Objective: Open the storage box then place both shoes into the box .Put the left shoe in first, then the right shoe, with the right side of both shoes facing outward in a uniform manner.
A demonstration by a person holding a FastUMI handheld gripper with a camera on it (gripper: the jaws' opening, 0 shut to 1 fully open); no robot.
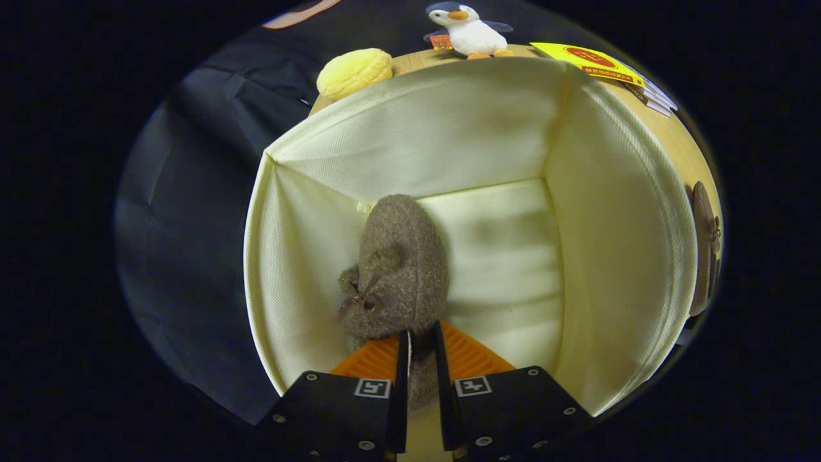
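A cream fabric storage box (pixel 616 244) stands open on a wooden table, and I look down into it. A grey-brown fuzzy shoe (pixel 401 269) with small pompoms and a bow hangs inside the box, toe pointing toward the far wall, nearer the left wall. My gripper (pixel 421 366) is shut on the shoe's heel edge, which sits pinched between both fingers. The box floor to the right of the shoe is bare. I cannot tell whether the shoe touches the floor.
Beyond the box on the wooden table (pixel 680 147) sit a yellow round plush (pixel 354 72), a penguin toy (pixel 468 31) and a yellow-and-red card stack (pixel 596 64). A dark brown object (pixel 704 247) lies past the box's right wall.
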